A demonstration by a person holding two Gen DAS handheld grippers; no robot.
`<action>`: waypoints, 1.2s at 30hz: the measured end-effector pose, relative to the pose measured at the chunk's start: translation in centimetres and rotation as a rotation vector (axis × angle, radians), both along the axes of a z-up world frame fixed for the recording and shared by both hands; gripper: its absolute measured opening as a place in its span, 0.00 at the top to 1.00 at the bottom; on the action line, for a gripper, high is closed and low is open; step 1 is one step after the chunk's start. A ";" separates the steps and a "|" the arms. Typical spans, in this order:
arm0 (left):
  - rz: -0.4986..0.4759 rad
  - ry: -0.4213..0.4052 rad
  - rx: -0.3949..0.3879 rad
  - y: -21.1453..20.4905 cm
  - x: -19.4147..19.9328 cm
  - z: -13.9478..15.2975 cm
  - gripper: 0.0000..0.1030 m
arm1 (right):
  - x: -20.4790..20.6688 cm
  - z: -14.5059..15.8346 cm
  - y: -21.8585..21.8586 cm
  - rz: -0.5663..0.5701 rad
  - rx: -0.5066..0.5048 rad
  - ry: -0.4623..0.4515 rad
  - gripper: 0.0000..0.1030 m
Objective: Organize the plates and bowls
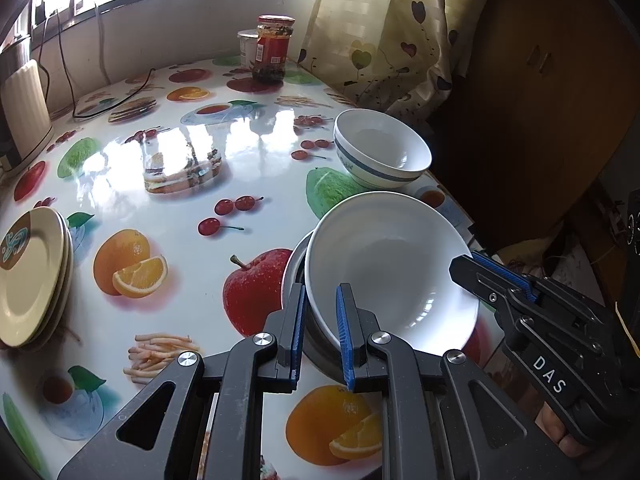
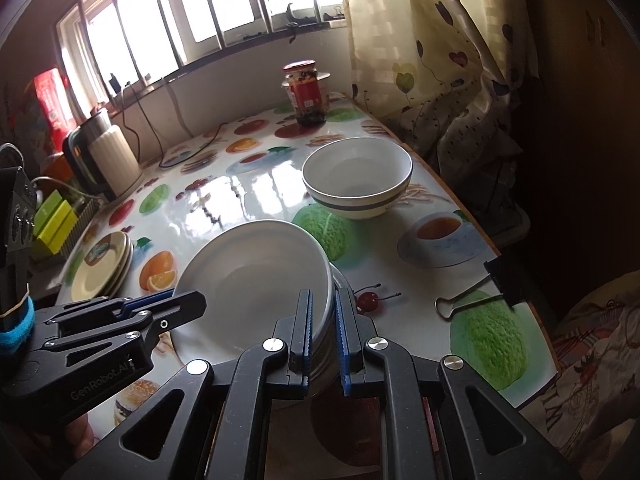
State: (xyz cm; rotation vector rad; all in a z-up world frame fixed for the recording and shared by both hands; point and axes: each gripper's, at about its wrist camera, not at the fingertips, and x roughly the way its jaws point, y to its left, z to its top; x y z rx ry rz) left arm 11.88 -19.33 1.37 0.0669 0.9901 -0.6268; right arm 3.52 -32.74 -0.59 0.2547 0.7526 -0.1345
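Note:
A plain white bowl (image 1: 390,268) (image 2: 256,276) sits tilted in a grey metal bowl (image 1: 294,264) (image 2: 342,280) near the table's front. My left gripper (image 1: 320,328) is shut on the white bowl's left rim, one finger inside and one outside; it also shows in the right wrist view (image 2: 176,300). My right gripper (image 2: 323,332) is shut on the right rims of the stacked bowls; it also shows in the left wrist view (image 1: 476,264). A white bowl with blue bands (image 1: 380,148) (image 2: 357,178) stands behind. A stack of cream plates (image 1: 32,276) (image 2: 102,264) lies at the left.
A fruit-print cloth covers the table (image 1: 208,144). A jar with a red label (image 1: 274,48) (image 2: 307,94) stands at the back. A kettle (image 2: 106,160) and cable are at the back left. A binder clip (image 2: 476,290) grips the right table edge. A curtain (image 1: 384,32) hangs at right.

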 end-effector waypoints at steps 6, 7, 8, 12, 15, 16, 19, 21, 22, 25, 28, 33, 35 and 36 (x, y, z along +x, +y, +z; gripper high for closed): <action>0.002 0.002 0.004 -0.1 0.2 -0.2 0.84 | 0.0 -0.5 0.0 0.001 0.006 0.009 0.89; 0.002 0.002 0.004 -0.1 0.2 -0.2 0.84 | 0.0 -0.5 0.0 0.001 0.006 0.011 0.89; 0.003 0.003 0.004 -0.1 0.2 -0.2 0.84 | 0.0 -0.5 0.0 0.001 0.007 0.011 0.89; 0.002 0.002 0.004 -0.2 0.2 -0.1 0.84 | 0.0 -0.6 0.0 0.002 0.007 0.011 0.89; 0.001 0.001 0.005 -0.1 0.2 -0.2 0.84 | 0.0 -0.6 0.0 0.001 0.009 0.011 0.89; 0.001 0.001 0.004 -0.1 0.2 -0.2 0.84 | 0.0 -0.6 0.0 0.001 0.010 0.011 0.89; 0.001 0.001 0.006 -0.2 0.1 -0.1 0.84 | 0.0 -0.6 -0.1 0.002 0.008 0.011 0.89; 0.001 0.002 0.005 -0.1 0.1 -0.1 0.84 | 0.0 -0.6 -0.1 0.003 0.011 0.010 0.88; 0.002 0.004 0.005 -0.1 0.2 -0.2 0.84 | 0.0 -0.6 -0.1 0.002 0.009 0.011 0.88; 0.002 0.005 0.004 -0.1 0.2 -0.3 0.84 | 0.0 -0.6 -0.1 0.001 0.016 0.009 0.87; 0.001 0.004 0.005 0.0 0.2 -0.3 0.84 | 0.0 -0.7 0.1 -0.002 0.029 0.006 0.87; -0.002 0.004 0.005 -0.1 0.2 -0.3 0.84 | -0.1 -0.8 0.1 -0.006 0.037 0.006 0.85; -0.005 0.004 0.004 -0.1 0.2 -0.3 0.83 | -0.1 -0.8 0.1 -0.005 0.037 0.005 0.83; -0.005 0.003 0.004 -0.1 0.2 -0.3 0.83 | -0.1 -0.8 0.3 -0.005 0.036 0.003 0.82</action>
